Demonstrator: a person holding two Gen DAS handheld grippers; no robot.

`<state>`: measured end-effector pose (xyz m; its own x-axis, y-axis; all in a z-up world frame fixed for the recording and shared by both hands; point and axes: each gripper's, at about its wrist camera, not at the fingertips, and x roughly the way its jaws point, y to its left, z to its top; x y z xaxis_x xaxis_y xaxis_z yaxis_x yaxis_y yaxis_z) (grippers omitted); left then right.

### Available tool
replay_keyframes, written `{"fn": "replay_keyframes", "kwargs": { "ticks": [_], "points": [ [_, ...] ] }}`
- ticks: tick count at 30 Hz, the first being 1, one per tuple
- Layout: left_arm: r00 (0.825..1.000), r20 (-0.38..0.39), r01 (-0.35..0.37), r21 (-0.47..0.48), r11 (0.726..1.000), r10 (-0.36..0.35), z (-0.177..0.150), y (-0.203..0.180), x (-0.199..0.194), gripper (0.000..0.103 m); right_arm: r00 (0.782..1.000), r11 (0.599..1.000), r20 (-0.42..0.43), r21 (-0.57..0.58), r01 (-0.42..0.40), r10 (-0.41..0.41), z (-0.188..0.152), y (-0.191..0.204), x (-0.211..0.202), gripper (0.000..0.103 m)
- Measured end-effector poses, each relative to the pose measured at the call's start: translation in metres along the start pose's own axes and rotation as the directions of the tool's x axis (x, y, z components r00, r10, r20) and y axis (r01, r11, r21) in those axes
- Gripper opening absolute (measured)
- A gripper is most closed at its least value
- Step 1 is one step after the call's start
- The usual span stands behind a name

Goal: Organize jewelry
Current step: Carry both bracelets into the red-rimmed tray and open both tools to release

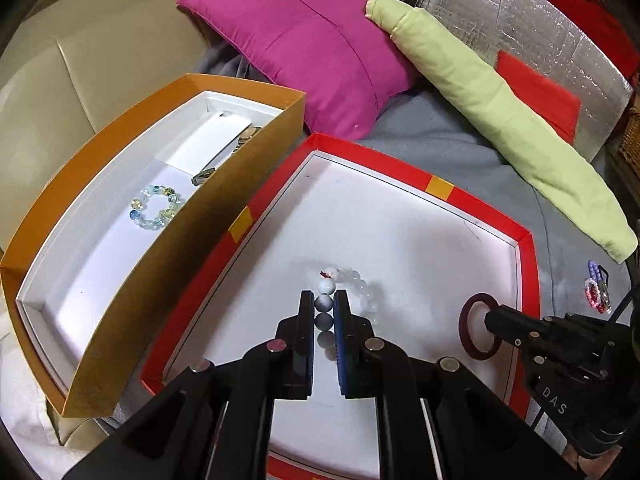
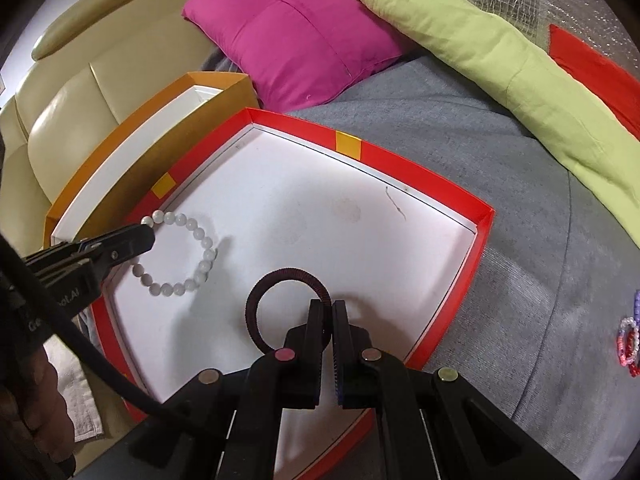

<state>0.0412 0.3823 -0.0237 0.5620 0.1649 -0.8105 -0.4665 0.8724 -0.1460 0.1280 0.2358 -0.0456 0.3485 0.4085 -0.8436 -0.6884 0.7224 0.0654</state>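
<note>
A white bead bracelet (image 1: 362, 286) (image 2: 188, 256) hangs low over the white floor of the red-rimmed tray (image 1: 528, 264) (image 2: 486, 224). My left gripper (image 1: 323, 300) (image 2: 146, 236) is shut on its beads. A dark maroon ring-shaped band (image 2: 276, 280) (image 1: 470, 334) is over the tray's near right part, and my right gripper (image 2: 332, 308) (image 1: 490, 318) is shut on its rim. In the orange box (image 1: 100, 216) (image 2: 120, 136) to the left lies a blue, green and clear bead bracelet (image 1: 154, 206).
Coloured bead bracelets (image 1: 598, 290) (image 2: 628, 342) lie on the grey blanket right of the tray. A magenta cushion (image 1: 304, 44) (image 2: 296, 32) and a pale green rolled cloth (image 1: 500, 116) (image 2: 480, 52) sit behind. A beige sofa (image 2: 60, 92) is at the left.
</note>
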Motion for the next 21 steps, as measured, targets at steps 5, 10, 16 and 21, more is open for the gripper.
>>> {"fn": "replay_keyframes", "kwargs": {
  "ticks": [5,10,16,21],
  "points": [
    [1.000,-0.001,-0.025,0.001,1.000,0.025,-0.0001,0.0018,0.0038,0.010,1.000,1.000,-0.012,-0.005,0.017,-0.017,0.0007,-0.0001,0.0040,0.005],
    [0.999,-0.007,-0.049,-0.002,0.999,0.049,0.0001,0.0046,0.0078,0.010,0.999,1.000,-0.026,-0.007,0.030,-0.030,0.0022,0.0009,0.0081,0.006],
    [0.997,-0.005,-0.080,0.003,0.997,0.080,-0.0014,0.0041,0.0083,0.010,0.998,0.998,-0.023,-0.016,0.061,-0.062,0.0025,0.0027,0.0066,0.007],
    [0.995,-0.001,-0.101,-0.009,0.995,0.101,-0.0010,0.0061,0.0057,0.010,0.997,0.997,-0.010,-0.017,0.071,-0.072,0.0027,0.0027,0.0019,0.035]
  ]
}}
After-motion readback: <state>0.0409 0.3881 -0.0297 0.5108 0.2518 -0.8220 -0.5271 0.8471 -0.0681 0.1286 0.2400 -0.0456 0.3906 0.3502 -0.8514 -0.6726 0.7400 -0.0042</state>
